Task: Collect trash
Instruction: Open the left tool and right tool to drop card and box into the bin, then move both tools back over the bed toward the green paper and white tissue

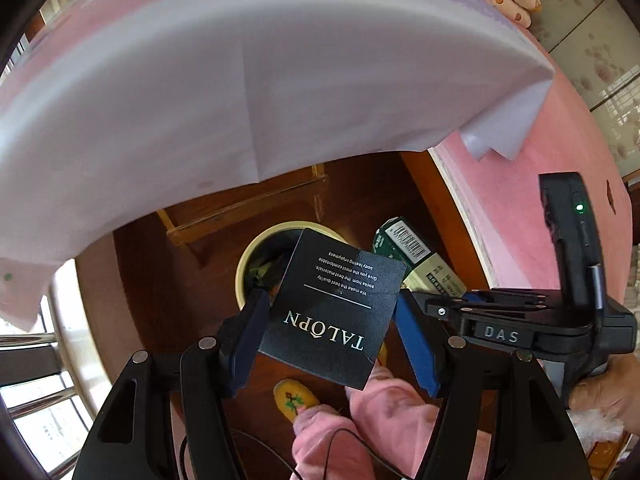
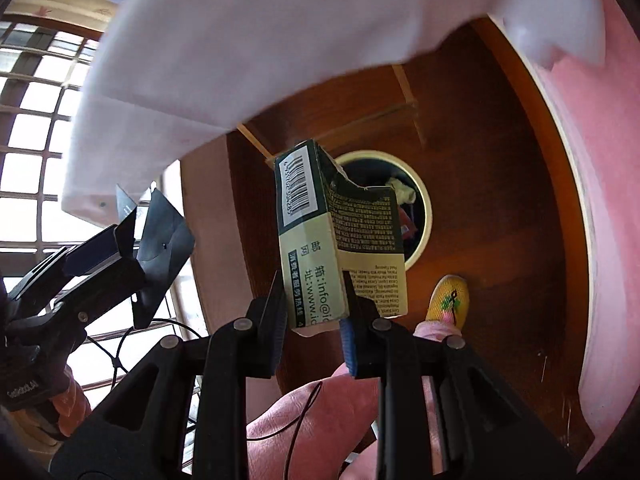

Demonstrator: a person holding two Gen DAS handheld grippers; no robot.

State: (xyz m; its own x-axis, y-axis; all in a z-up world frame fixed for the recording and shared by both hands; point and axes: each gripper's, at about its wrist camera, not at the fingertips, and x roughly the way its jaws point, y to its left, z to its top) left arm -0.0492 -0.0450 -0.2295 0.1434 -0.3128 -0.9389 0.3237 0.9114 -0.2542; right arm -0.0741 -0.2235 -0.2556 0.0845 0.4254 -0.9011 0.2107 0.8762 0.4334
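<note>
**Both pieces of trash carried over the bin, neither dropped yet**

Below the cloth-draped desk [image 1: 200, 80], on the dark wooden floor [image 2: 480, 160], stands a round waste bin [image 2: 424, 208] with scraps already inside. Above it the right hand-held gripper [image 2: 314, 312] is clamped on a torn green carton [image 2: 320, 240]. Just beside it the left hand-held gripper [image 1: 332, 336] pinches a black card sleeve [image 1: 336, 308] between its pads. Collection looks nearly done for these two; what remains, in my judgement, is to release both into the bin.
</note>
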